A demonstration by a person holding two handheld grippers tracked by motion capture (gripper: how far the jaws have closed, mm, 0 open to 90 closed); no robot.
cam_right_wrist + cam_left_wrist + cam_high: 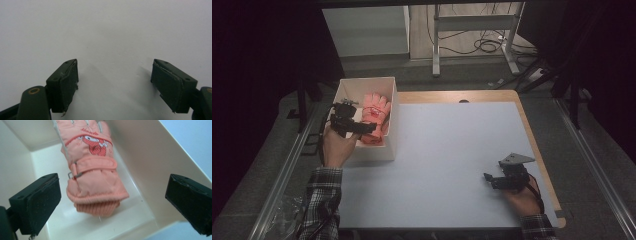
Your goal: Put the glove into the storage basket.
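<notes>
A pink padded glove (375, 117) with a red cartoon patch lies inside a white open box (391, 122) at the table's left rear. In the left gripper view the glove (93, 170) points its fingers away and its ribbed cuff toward the camera. My left gripper (362, 129) hovers over the box's near end, just above the cuff, jaws wide apart and holding nothing; the left gripper (112, 202) frames the cuff without touching it. My right gripper (488, 179) rests low over the table's front right, open, with bare table between its pads (68, 83).
The table has a pale blue-grey mat (447, 160) with a wooden edge (532, 140) at the right. Beyond the table stand a metal frame's legs (436, 45) and floor cables (492, 45). Dark curtains flank both sides.
</notes>
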